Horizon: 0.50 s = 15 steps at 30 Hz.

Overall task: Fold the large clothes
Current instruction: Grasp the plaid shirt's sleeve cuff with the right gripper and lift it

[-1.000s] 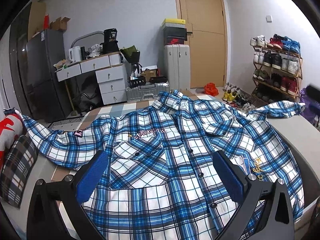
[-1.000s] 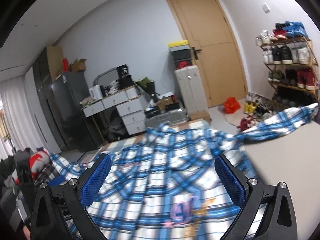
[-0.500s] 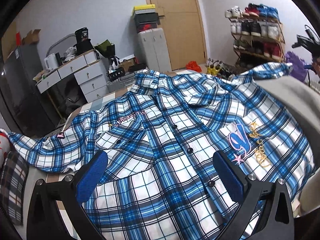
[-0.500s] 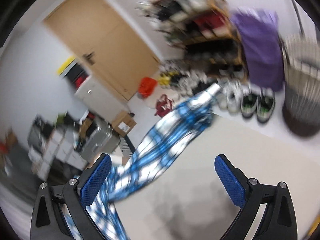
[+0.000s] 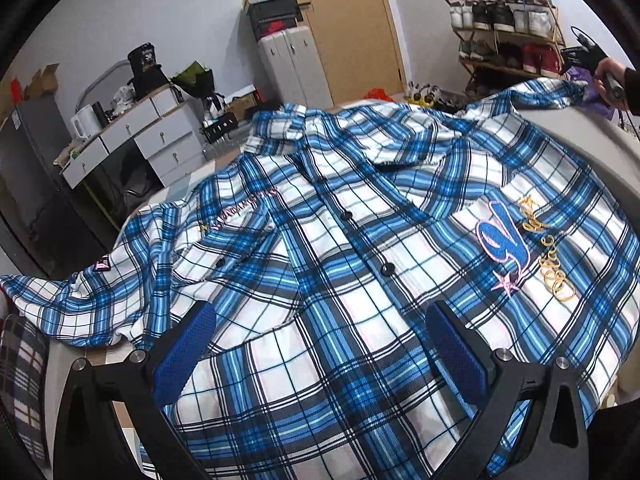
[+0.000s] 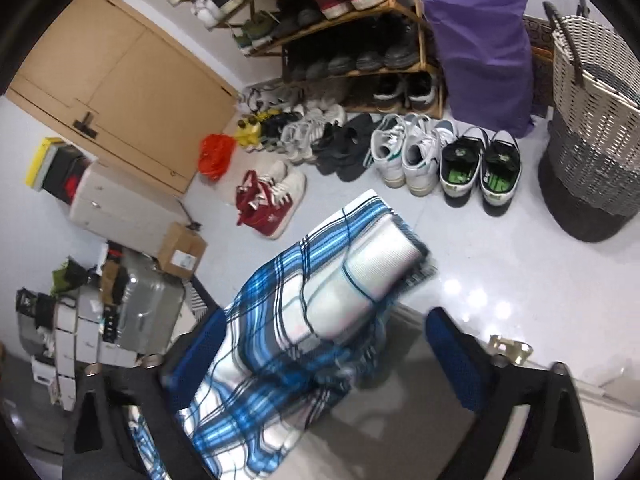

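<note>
Shirt (image 5: 344,264): the blue-and-white plaid shirt lies face up, buttoned and spread wide across the grey table (image 5: 576,120), collar toward the door; I judge the fold has not begun.
Sleeve (image 6: 320,292): the shirt's far sleeve runs to the table's edge and its cuff (image 6: 380,256) overhangs the floor; this is the part I mean to take first and bring in over the body.
Right gripper (image 6: 320,364): I have it poised over that sleeve, the cloth between its blue pads (image 6: 454,364); the jaws have just been closing but stand apart and do not yet pinch it.
Left gripper (image 5: 316,360): wide open, hovering low above the shirt's lower front, holding nothing.
Doing it well: I should bite both layers near the cuff, lift little, and pin the body with my left so the shirt does not slide.
</note>
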Available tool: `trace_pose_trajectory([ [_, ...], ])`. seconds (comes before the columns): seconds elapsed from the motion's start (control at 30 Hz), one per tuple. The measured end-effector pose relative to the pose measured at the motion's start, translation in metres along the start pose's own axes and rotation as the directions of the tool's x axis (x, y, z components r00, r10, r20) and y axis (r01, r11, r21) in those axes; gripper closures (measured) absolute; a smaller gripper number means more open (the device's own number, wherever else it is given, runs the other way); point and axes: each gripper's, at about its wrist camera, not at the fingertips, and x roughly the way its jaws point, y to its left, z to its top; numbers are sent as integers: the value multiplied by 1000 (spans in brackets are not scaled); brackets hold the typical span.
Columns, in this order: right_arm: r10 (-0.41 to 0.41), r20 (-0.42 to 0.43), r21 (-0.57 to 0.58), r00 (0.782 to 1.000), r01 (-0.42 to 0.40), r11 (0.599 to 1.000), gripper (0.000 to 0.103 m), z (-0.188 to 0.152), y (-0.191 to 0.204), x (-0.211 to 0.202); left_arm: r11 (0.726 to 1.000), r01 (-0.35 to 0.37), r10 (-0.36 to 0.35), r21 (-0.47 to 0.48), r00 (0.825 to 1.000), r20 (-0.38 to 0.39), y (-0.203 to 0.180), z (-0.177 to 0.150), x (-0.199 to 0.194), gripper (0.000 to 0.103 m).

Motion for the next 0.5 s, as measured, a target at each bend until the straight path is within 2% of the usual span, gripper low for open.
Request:
trace_pose_trajectory([
  [0.03, -18, 1, -7, 1000, 18, 1000, 27, 0, 1, 3, 1000, -1, 1, 3, 1000, -2, -1, 0, 1, 1],
  [0.1, -62, -1, -7, 998, 62, 998, 51, 0, 1, 9, 1000, 3, -3, 5, 1000, -9, -1, -2, 1, 1],
  [0.13, -84, 15, -15, 996, 84, 996, 71, -1, 3, 9, 1000, 3, -3, 5, 1000, -7, -1, -1, 1, 1],
  [0.17, -79, 32, -36, 996, 81, 996, 81, -2, 5, 9, 1000, 0, 0, 3, 1000, -4, 0, -1, 0, 1],
  [0.23, -93, 77, -90, 993, 100, 991, 90, -4, 12, 3, 1000, 1, -1, 1, 1000, 3, 0, 0, -1, 1],
  [0.37, -93, 245, -221, 965, 149, 964, 96, -10, 41, -32, 1000, -3, 3, -1, 1000, 21, 2, 0, -5, 1],
  [0.5, -65, 405, -328, 912, 211, 921, 96, -20, 84, -86, 1000, -15, 15, 1, 999, 52, 4, 3, -10, 1],
])
